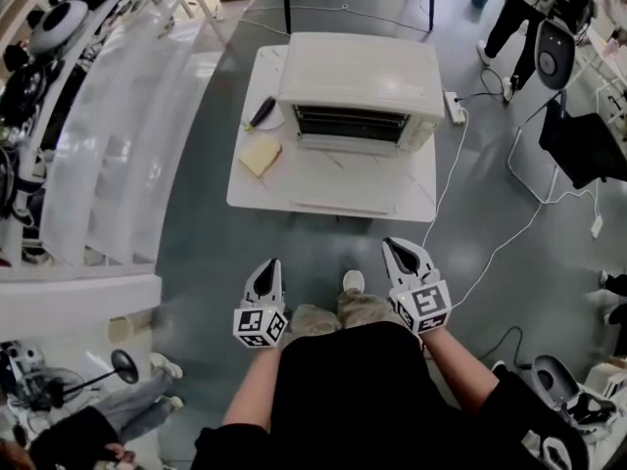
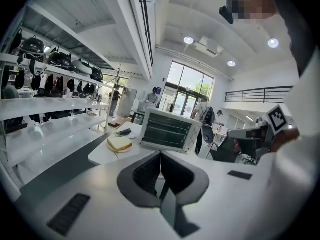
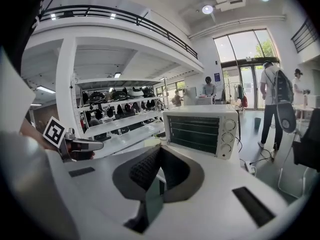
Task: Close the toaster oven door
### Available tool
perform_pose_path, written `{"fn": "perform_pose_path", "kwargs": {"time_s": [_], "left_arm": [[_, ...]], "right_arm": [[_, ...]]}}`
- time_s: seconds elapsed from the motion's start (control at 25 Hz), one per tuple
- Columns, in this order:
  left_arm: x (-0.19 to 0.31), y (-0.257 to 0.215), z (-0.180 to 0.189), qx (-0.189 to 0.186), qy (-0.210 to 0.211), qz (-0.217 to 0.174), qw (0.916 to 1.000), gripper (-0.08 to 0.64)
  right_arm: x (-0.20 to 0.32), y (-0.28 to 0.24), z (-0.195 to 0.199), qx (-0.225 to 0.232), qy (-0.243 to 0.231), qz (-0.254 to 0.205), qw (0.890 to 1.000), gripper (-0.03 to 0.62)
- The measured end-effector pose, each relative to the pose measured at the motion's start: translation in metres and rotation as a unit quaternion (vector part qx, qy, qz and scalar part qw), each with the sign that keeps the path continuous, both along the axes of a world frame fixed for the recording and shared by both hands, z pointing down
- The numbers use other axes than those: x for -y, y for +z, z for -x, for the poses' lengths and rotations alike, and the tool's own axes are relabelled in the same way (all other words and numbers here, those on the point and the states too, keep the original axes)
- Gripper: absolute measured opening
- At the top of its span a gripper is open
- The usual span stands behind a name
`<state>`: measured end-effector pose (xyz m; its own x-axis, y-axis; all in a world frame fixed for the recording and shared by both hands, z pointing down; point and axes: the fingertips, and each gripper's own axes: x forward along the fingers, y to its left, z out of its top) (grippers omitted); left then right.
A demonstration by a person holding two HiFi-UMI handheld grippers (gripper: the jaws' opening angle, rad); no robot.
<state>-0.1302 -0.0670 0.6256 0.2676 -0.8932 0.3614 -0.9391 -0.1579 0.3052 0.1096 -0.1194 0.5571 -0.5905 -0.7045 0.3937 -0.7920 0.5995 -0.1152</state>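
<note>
A white toaster oven (image 1: 358, 81) stands on a low white table (image 1: 265, 189) ahead of me. Its door (image 1: 343, 179) appears to hang open, lying flat in front of the dark opening. Both gripper views show the oven (image 2: 167, 129) (image 3: 202, 126) from the front, some way off. My left gripper (image 1: 266, 265) and right gripper (image 1: 400, 246) hover side by side short of the table, both shut with nothing between the jaws. The shut jaws fill the bottom of each gripper view (image 2: 161, 156) (image 3: 160, 151).
A sandwich (image 1: 260, 155) (image 2: 119, 144) lies on the table left of the oven, a dark utensil (image 1: 263, 113) behind it. A power strip (image 1: 454, 108) and a white cable run right of the table. Shelves (image 1: 98, 164) with helmets line the left. People stand at the back right.
</note>
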Motion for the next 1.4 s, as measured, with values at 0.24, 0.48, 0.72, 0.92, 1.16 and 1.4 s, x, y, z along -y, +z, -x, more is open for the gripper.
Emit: {"fn": "perform_pose_path", "kwargs": {"time_s": [0.24,0.48,0.72,0.92,1.16,1.4], "left_arm": [[0.025,0.059,0.025,-0.03,-0.022,0.046,0.9982,0.018],[0.049,0.092,0.028,-0.013,0.026,0.084,0.996,0.018],[0.084,0.101,0.025,-0.025,0.04,0.082,0.9955,0.018],[0.11,0.108,0.029,-0.018,0.052,0.083,0.9951,0.02],[0.13,0.124,0.025,-0.005,0.072,0.092,0.9931,0.02],[0.134,0.151,0.007,0.014,0.102,0.108,0.9888,0.02]], "right_arm": [[0.003,0.0,0.012,0.013,0.013,0.006,1.0,0.021],[0.01,0.004,0.027,0.01,0.026,0.014,1.0,0.021],[0.032,0.014,0.034,0.016,0.055,0.026,0.998,0.021],[0.047,0.016,0.05,0.014,0.059,0.026,0.998,0.021],[0.057,0.031,0.06,-0.002,0.061,0.027,0.998,0.021],[0.07,0.052,0.064,0.0,0.069,0.045,0.997,0.021]]}}
